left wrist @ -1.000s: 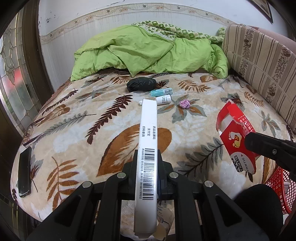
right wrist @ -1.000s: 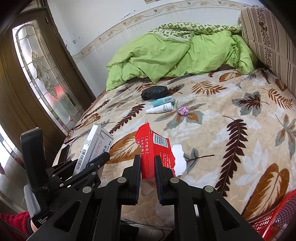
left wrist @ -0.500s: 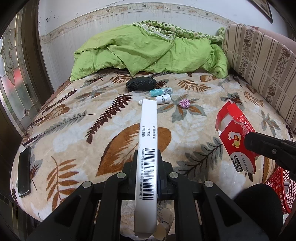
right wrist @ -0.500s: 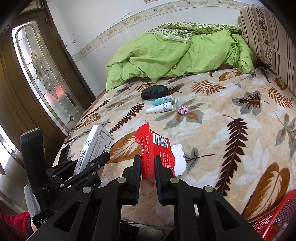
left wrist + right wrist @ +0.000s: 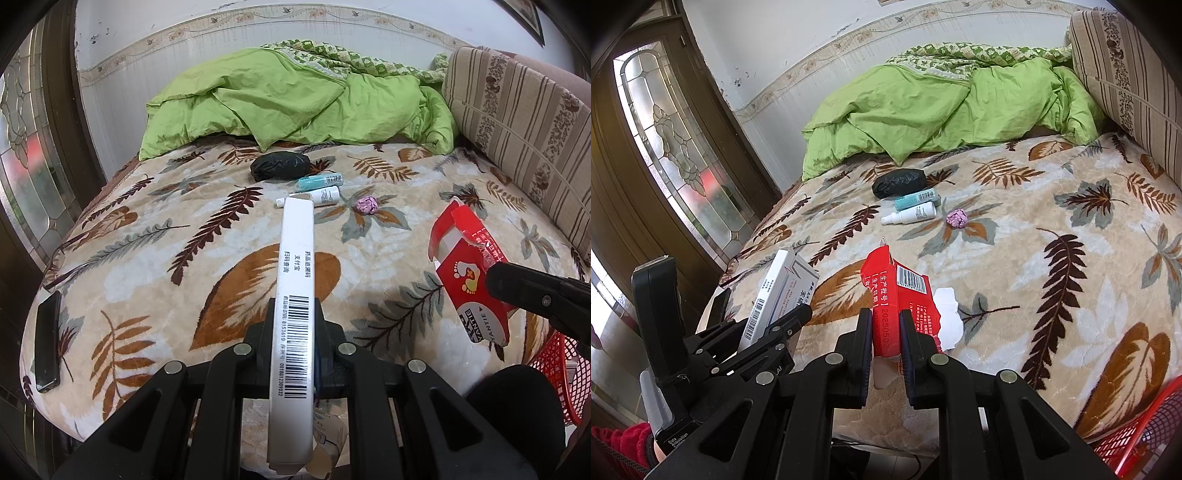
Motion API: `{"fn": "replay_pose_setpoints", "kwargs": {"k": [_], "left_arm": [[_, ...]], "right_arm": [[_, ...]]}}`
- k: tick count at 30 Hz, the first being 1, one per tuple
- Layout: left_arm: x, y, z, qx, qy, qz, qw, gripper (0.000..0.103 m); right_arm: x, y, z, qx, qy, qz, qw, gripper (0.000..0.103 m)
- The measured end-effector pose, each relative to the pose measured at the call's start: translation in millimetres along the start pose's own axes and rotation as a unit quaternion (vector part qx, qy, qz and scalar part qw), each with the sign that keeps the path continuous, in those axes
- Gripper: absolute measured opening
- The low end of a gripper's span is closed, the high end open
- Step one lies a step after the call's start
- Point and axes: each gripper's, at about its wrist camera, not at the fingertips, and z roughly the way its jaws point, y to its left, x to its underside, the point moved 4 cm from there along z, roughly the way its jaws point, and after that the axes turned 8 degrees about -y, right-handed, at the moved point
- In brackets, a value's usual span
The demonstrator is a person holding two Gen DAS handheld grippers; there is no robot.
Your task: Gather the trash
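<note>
Left wrist view: a bed (image 5: 110, 258) with a leaf-print blanket fills the frame, a green quilt (image 5: 288, 99) heaped at 12 o'clock against a white wall, a striped cushion (image 5: 517, 122) at 2 o'clock. The left gripper (image 5: 293, 332) is clamped tight on a white box (image 5: 295, 280) that sticks out toward 12 o'clock, barcode up. Loose on the blanket at 12 o'clock lie a black bag (image 5: 280, 165), a teal tube (image 5: 319, 181), a white bottle (image 5: 325, 195) and a pink wad (image 5: 366, 204), all close together. A dark phone (image 5: 47, 341) lies at 9 o'clock on the bed edge. At 3 o'clock the right gripper's finger crosses a red box (image 5: 469, 280), and a red basket (image 5: 557, 365) shows at 4 o'clock, below the bed edge

Right wrist view: same bed, a glazed wooden door (image 5: 672, 147) at 10 o'clock. The right gripper (image 5: 886, 332) is closed on the torn red box, held upright, a white scrap (image 5: 947, 317) hanging at its right side. At 8 o'clock the left gripper grips the white box, tilted. The basket rim peeks in at 5 o'clock

Judging by this, two pieces are picked up but not yet dropped in the basket; the bag, tube, bottle and wad are left to collect, if all count as trash
</note>
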Motion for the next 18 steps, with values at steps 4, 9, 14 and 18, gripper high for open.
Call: {"fn": "replay_pose_setpoints", "kwargs": {"k": [4,9,14,18], "left_arm": [[-0.2,-0.3,0.0,0.000,0.000,0.000,1.0000,0.013],[0.2,0.1,-0.1,0.000,0.001,0.000,1.0000,0.013],[-0.5,-0.9,0.1,0.000,0.001,0.000,1.0000,0.013],[-0.4,-0.7,0.0,0.001,0.001,0.000,1.0000,0.013]], "right_arm": [[0.3,0.2,-0.1,0.000,0.000,0.001,1.000,0.015],[-0.4,-0.1,-0.3,0.000,0.000,0.000,1.000,0.015],[-0.4,0.1,-0.3,0.000,0.001,0.000,1.000,0.015],[-0.7,0.0,-0.4,-0.001,0.001,0.000,1.000,0.015]]}}
